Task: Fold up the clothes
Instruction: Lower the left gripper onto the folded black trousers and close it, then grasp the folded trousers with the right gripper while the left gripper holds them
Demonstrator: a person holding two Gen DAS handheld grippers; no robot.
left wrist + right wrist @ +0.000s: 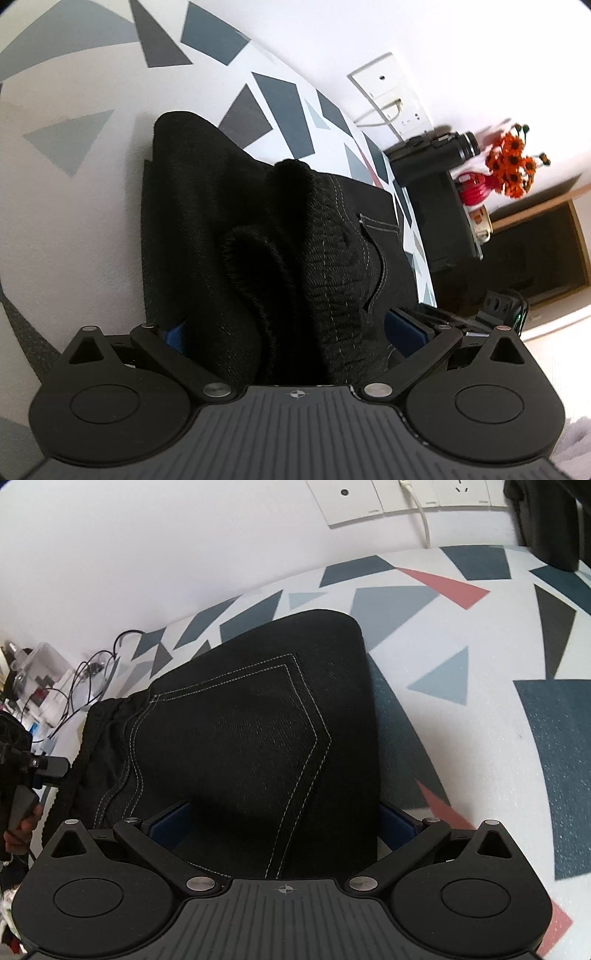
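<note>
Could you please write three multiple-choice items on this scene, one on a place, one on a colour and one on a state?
1. Where do the black jeans lie?
A. on the patterned sheet
B. on a chair
C. in a basket

2. What colour are the flowers by the wall?
A. blue
B. white
C. orange

3. How does the left tool stand?
A. open, nothing near it
B. open, with bunched denim between its fingers
C. shut, off the cloth

Key: 1 A, the patterned sheet shows all round the jeans. 2 C, the flowers are orange in the left wrist view. 3 B, the left tool has its fingers spread either side of the bunched denim.
</note>
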